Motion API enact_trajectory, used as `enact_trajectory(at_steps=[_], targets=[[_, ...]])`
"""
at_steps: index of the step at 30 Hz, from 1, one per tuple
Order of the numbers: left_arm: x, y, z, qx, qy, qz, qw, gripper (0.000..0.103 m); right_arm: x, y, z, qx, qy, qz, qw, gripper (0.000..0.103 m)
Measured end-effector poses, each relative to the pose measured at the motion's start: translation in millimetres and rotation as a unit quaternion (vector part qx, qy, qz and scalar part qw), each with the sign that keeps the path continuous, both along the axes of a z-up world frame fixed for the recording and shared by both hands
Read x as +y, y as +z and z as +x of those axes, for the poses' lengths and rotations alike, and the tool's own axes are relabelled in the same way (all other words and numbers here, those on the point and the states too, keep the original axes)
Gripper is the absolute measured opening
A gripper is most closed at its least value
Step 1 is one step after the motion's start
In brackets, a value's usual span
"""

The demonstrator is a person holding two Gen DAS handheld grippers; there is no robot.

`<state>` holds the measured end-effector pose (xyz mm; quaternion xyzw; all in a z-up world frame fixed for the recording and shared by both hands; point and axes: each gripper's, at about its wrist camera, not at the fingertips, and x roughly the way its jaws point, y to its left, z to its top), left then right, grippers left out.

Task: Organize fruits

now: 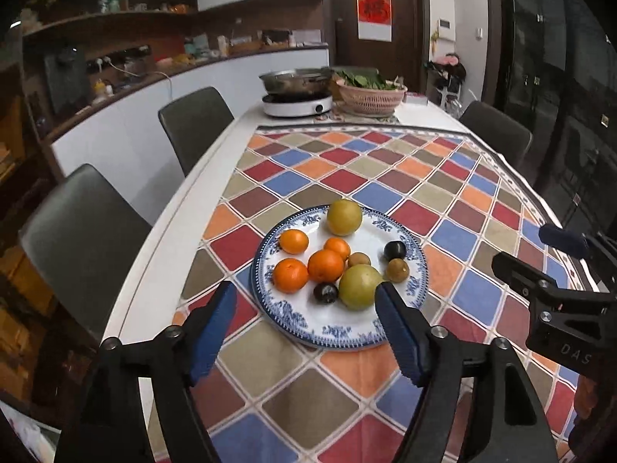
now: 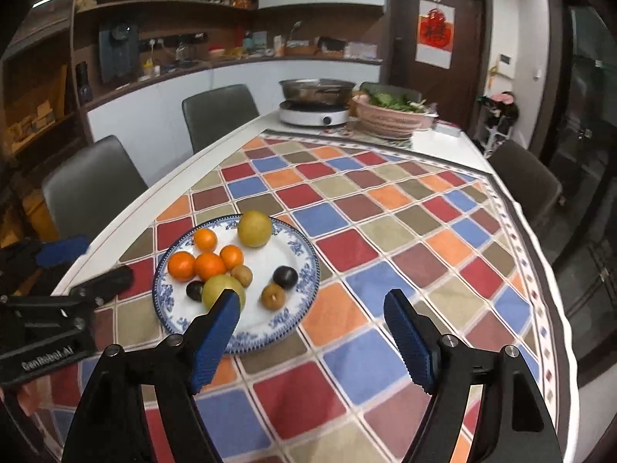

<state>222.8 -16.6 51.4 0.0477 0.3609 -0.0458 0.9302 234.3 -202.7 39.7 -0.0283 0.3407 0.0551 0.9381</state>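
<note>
A blue-and-white patterned plate (image 1: 331, 337) (image 2: 297, 247) rests on the checked tablecloth. It carries several oranges (image 1: 326, 265) (image 2: 209, 265), two yellow-green pears (image 1: 344, 217) (image 1: 360, 287) (image 2: 254, 228), two dark plums (image 1: 395, 250) (image 2: 285, 277) and small brown fruits (image 1: 398, 270) (image 2: 273, 296). My left gripper (image 1: 306, 289) hovers open above the plate's near side, with nothing between its blue pads. To the right of the plate, my right gripper (image 2: 312, 297) is also open and holds nothing. Each gripper shows at the edge of the other's view.
At the table's far end stand a white induction cooker with a steel pot (image 1: 297, 79) (image 2: 316, 90) and a pink basket of greens (image 1: 370, 94) (image 2: 393, 115). Grey chairs (image 1: 77, 231) (image 2: 219, 115) line the left side, and another (image 2: 528, 177) stands at the right.
</note>
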Motion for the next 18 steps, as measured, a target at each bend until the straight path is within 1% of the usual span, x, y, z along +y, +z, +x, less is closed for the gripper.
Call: enact_trajectory(at_steps=[2,4,9,14,18], targets=[[-0.6,3.2,-16.0,-0.014,0.003,0.001,0.9999,0.081,-2.1,2.1,-17.1,-0.006,-0.008,0.001,1.000,0.078],[-2.2,5.7,-33.1,-0.029,0.004,0.006,0.9996,0.084,-4.6,3.5,-34.6,-0.011,-0.015,0.007,1.000,0.085],[-3.0,5.6,-64.3,-0.045,0.011,-0.004,0.9989,0.088,-8.8,5.0,-75.0,-0.032,-0.022,0.008,0.999,0.085],[-1.9,3.1,-88.0,-0.049,0.017,-0.020,0.9985,0.088,-9.0,3.7,-102.2,-0.049,-0.030,0.006,0.998,0.085],[-1.9,2.6,-99.7,-0.054,0.020,-0.020,0.9982,0.090,-9.2,2.2,-119.4,-0.059,-0.036,0.008,0.998,0.085]])
